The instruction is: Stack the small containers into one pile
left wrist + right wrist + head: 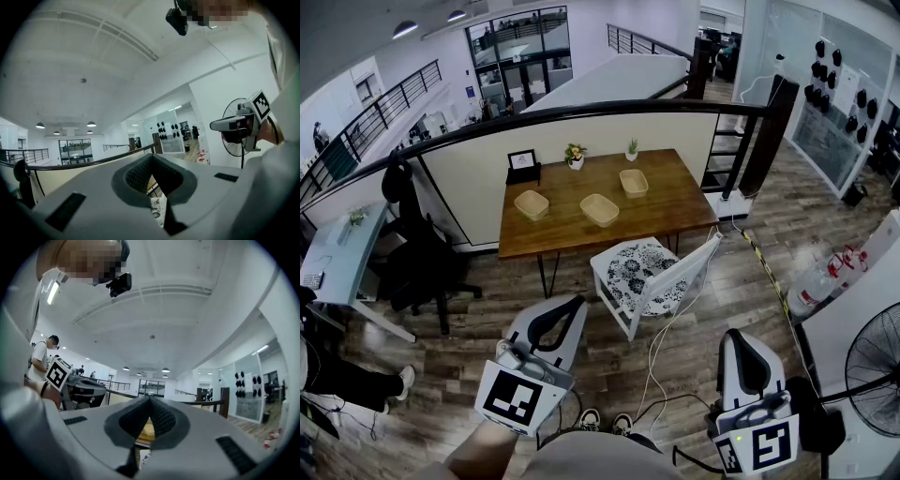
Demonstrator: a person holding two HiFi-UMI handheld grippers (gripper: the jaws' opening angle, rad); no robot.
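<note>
Three small tan containers stand apart on the wooden table (666, 202): one at the left (532, 203), one in the middle (599, 209), one at the far right (634, 182). Both grippers are held low near my body, well short of the table. My left gripper (572, 305) is shut with nothing in it, and its jaws meet at the tip in the left gripper view (151, 157). The right gripper (741, 339) is shut and empty too, with its jaws together in the right gripper view (150, 399). Each gripper view shows the other gripper beside it.
A white chair with a floral cushion (645, 272) stands between me and the table. A black office chair (412, 248) and a desk (337, 253) are at the left, a fan (877, 366) and a gas cylinder (818, 279) at the right. Cables (661, 347) run across the wooden floor.
</note>
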